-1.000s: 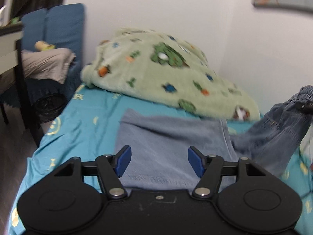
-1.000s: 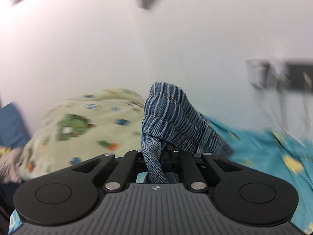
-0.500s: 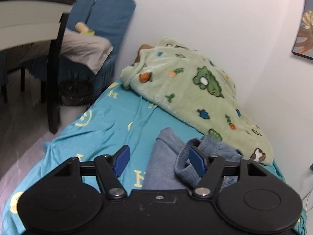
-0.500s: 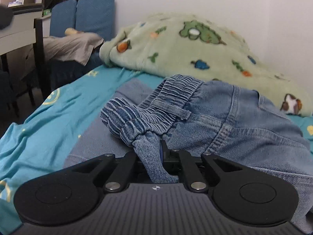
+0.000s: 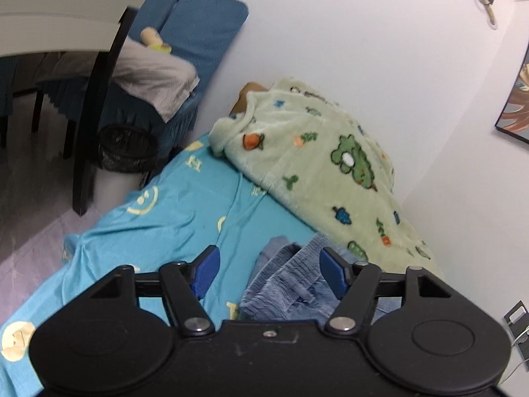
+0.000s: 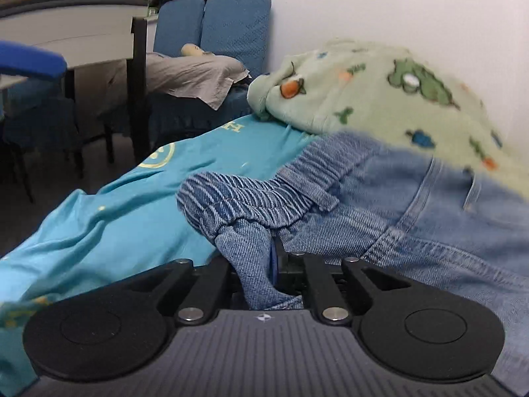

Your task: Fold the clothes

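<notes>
On the far left of the left wrist view, a dark table leg (image 5: 94, 112) and a black wastebasket (image 5: 127, 149) are seen on the floor, with blue chairs (image 5: 198, 29) behind and a beige garment (image 5: 155, 79) draped over a seat. The turquoise bedsheet (image 5: 172, 218) is spread across the middle, printed with yellow smiley faces. The left gripper (image 5: 268, 273) is held wide open above it, nothing between its blue pads (image 5: 206, 269). Just under its right finger, the jeans (image 5: 291, 284) are bunched on the sheet, the ribbed waistband uppermost. Further right, a pale green fleece blanket (image 5: 324, 172) with animal prints is heaped against the white wall, its edge just beside the jeans. A framed picture (image 5: 515, 106) is glimpsed at the right edge.

Over to the right wrist view: table and chairs (image 6: 211, 23) again at left, sheet (image 6: 109, 218) in the middle. The right gripper (image 6: 264, 264) is clamped on a fold of the jeans (image 6: 413, 205), just below the elastic waistband, denim pinched between the closed fingers. The rest of the jeans are laid out to the right, a back pocket showing, the blanket (image 6: 380, 99) touching them behind.
</notes>
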Available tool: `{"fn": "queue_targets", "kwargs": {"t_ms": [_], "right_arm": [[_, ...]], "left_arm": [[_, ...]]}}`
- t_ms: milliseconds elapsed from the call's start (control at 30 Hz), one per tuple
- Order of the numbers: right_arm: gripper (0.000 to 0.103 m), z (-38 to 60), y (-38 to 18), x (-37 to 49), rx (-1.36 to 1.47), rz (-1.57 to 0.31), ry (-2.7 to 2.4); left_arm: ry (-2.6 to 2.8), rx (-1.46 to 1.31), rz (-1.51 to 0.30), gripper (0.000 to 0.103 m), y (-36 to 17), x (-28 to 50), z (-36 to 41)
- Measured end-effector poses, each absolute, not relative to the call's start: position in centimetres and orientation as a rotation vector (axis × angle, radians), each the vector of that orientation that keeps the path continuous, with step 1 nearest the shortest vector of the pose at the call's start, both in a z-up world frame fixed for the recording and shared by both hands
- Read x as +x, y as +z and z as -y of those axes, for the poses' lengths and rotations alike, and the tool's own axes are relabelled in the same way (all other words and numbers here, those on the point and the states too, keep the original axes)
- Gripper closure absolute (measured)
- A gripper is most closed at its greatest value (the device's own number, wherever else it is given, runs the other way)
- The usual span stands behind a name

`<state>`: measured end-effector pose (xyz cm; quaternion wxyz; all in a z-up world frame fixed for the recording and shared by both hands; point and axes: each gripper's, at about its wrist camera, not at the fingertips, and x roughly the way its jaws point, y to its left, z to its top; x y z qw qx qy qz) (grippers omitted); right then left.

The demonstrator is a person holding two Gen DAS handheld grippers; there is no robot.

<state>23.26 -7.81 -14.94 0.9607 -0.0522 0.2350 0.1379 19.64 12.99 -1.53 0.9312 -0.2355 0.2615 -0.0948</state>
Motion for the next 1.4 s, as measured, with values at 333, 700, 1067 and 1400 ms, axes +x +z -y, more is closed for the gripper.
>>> {"fn": "queue_targets", "kwargs": {"t_ms": [333,700,1067,1400], "right_arm": [[0.051,12.1,-12.6,20.4,-0.023,-0.583,0.389],[0.027,24.8,-9.5,14.8,0.137,-0.430,0.045],[0.023,31.6,-17.6,18.9,0.802,-0.555,-0.032],[0.020,31.5,-17.1,19.3,0.801,-0.537,-0.011]], "left_arm": [[-0.254,-0.536,-0.660,0.039,-4.6,22.6,-11.1],[-0.247,-0.365,-0.776,0.037,-8.9,25.1,-5.8],[-0.310,-0.344,-0.750,0.051,-9.8,26.1,-3.8],[-0.232,-0.365,-0.530,0.091,-6.5,23.4,-4.1]]}}
